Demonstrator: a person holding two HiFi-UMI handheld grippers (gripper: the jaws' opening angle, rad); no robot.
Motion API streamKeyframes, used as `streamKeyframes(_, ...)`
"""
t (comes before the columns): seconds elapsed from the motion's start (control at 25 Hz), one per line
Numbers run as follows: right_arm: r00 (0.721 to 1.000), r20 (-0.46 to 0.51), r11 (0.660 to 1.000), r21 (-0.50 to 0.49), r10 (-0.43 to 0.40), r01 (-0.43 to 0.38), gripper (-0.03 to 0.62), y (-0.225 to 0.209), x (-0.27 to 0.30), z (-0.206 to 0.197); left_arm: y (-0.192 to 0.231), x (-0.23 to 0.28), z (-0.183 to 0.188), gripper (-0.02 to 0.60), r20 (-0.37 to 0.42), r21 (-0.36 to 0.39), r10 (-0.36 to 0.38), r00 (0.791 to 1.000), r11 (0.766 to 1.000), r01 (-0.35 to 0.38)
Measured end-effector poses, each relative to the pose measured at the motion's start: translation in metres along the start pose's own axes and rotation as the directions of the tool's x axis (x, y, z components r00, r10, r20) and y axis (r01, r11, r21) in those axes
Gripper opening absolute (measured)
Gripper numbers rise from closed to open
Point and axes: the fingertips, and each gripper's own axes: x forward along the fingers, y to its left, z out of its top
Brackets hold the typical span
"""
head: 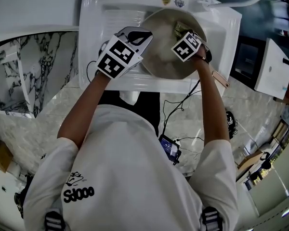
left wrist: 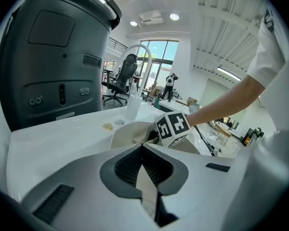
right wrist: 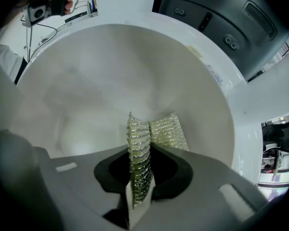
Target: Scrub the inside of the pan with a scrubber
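White-shirted shoulders (head: 130, 177) fill the near part of the head view, and both bare arms reach away to a white sink (head: 94, 42) on the far side. On the left, the left claw (head: 140, 35) sits at the left rim of the pan (head: 166, 59), its marker cube (head: 118, 57) tilted up toward the camera. In the left gripper view the left claw (left wrist: 142, 149) has its jaws drawn together on a thin pale edge that runs down between them. That edge is part of the pan, though I cannot tell whether it is rim or handle. Beyond the tips the pan (left wrist: 127, 134) shows as a pale round hollow inside the sink. An arched white tap (left wrist: 144, 57) stands behind it and a dark grey appliance (left wrist: 53, 57) stands further left.

The pan is cream-coloured inside and lies in the middle of the sink basin. To the right, the right claw (right wrist: 145, 150) reaches down into it — its jaws are pressed onto a green-gold mesh scrubber (right wrist: 156, 131). The scrubber stands folded between the jaws and pokes out past the tips, with the pan's (right wrist: 135, 71) pale inner surface right behind it. In the head view the scrubber (head: 181, 29) lies at the far right of the pan's inside, just beyond the right claw's marker cube (head: 188, 46).
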Motion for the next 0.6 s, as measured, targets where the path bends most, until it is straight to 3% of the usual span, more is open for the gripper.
streamKeyframes(0.6, 0.975, 0.059, 0.968, -0.124, -0.212, 0.218, 0.072, -0.048, -0.033, 0.034, 0.01, 0.0, 0.0, 0.005, 0.002, -0.018, 0.006, 1.0, 1.0, -0.006)
